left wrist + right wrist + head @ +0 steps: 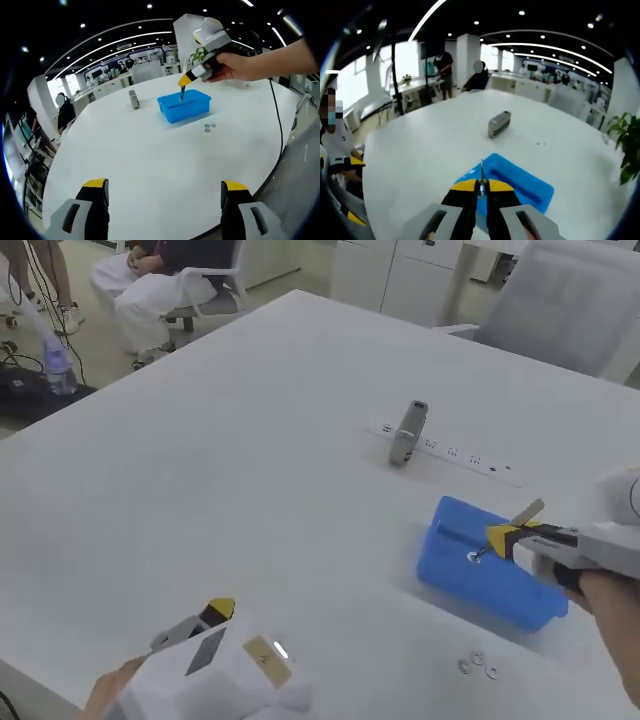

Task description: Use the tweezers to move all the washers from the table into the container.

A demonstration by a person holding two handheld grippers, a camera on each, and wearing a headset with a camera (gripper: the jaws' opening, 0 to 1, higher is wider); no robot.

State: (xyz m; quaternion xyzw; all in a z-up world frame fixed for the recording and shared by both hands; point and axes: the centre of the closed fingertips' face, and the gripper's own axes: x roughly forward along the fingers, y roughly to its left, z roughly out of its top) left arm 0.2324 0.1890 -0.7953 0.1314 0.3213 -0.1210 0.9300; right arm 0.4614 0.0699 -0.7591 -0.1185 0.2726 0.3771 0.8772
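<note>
1. Currently, about three washers (477,665) lie loose in a small cluster on the table (250,490). They sit near the container's near side and do not touch it.
2. The tweezers (483,551) point down, tips over or just inside the blue container (500,590). Something glints at the tips, maybe a washer, but it is too small to tell.
3. The right gripper (505,538) has its jaws closed tight on the tweezers, which are pinched between the yellow tips in the right gripper view.
4. The left gripper (164,186) has its jaws wide apart and holds nothing. It is low at the table's near edge, well apart from the work.
5. Risk: the tweezers are thin and clamped at one spot, so they could twist or slide in the jaws. Any washer would then drop outside the container wall.
6. Risk: the washers are flat on a smooth top. The tips may skate and flick one away or scatter the cluster.
7. Risk: nothing steadies the container, so a knock from the tweezers could shove it.
8. Writing: none readable. The marks on the power strip (450,452) are too small, and the grey device (407,432) beside it looks blank.
</note>
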